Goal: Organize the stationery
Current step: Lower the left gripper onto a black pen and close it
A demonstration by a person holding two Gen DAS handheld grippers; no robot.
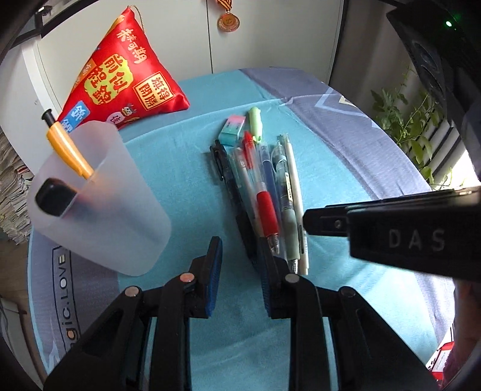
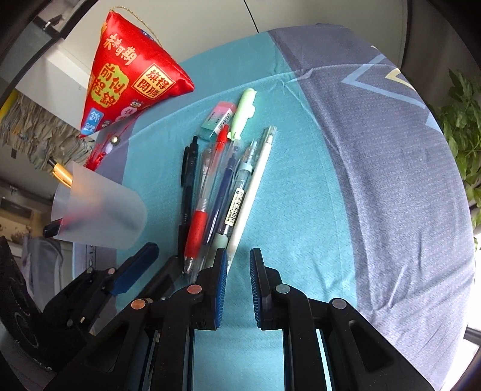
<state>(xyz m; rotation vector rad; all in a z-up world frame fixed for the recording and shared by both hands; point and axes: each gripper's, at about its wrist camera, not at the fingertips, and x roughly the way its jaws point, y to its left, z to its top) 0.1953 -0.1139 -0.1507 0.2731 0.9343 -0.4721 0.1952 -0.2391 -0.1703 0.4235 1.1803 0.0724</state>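
Observation:
Several pens lie side by side on the teal cloth: a black pen (image 1: 221, 164), a red pen (image 1: 264, 207), a blue pen (image 1: 269, 171) and a white pen (image 1: 296, 186). Beyond them rest a pink-and-teal eraser (image 1: 233, 127) and a pale green marker (image 1: 255, 123). A frosted cup (image 1: 99, 204) at the left holds an orange pen (image 1: 67, 147) and a black item. My left gripper (image 1: 240, 270) hovers narrowly open at the pens' near tips, nothing between its pads. My right gripper (image 2: 237, 282), also slightly open and holding nothing, sits just right of the white pen (image 2: 255, 186).
A red pyramid-shaped pouch (image 1: 120, 78) stands at the back left. The round table's grey-blue cloth (image 2: 390, 150) drops off at the right, with a leafy plant (image 1: 405, 120) beyond. White cabinet doors and a hanging medal (image 1: 228, 21) lie behind.

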